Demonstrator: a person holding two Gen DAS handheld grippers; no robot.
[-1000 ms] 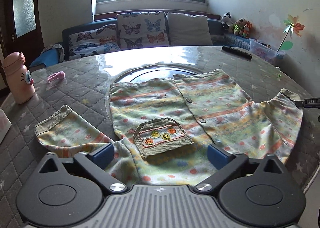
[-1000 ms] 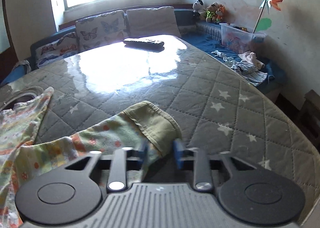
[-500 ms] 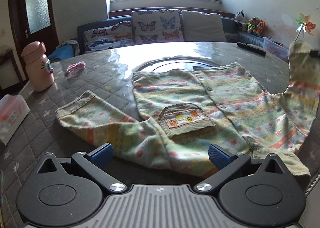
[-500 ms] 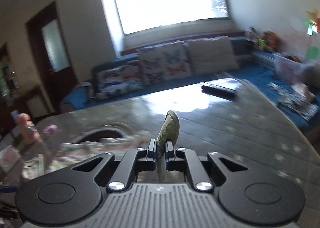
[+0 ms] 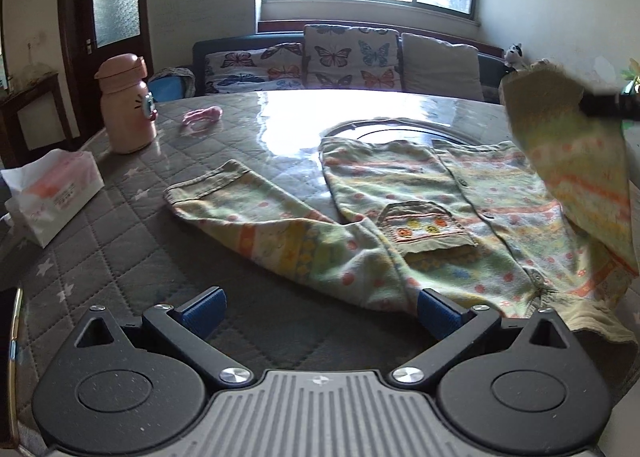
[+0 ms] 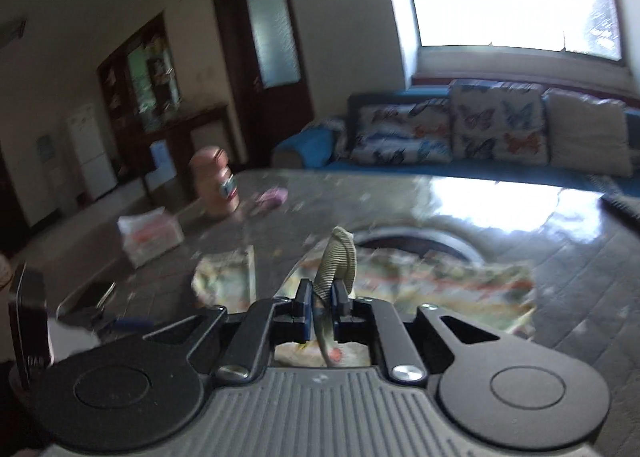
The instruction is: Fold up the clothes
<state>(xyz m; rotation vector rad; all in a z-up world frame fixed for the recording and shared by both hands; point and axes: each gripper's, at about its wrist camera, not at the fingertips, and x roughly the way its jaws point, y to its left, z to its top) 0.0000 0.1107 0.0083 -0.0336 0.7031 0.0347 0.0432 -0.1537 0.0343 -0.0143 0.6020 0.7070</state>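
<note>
Right gripper (image 6: 322, 303) pinches the raised right sleeve (image 5: 560, 145); shirt body (image 5: 460, 213) lies left; left gripper (image 5: 320, 307) gapes wide

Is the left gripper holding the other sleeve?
No, the left gripper is open above the table, and the flat sleeve lies beyond its fingers, ungripped.

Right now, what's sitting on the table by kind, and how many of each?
Patterned shirt: 1
Pink bottle: 1
Tissue pack: 1
Small pink item: 1
Total: 4
One sleeve cuff is lifted off the table, pinched in the right gripper.
</note>
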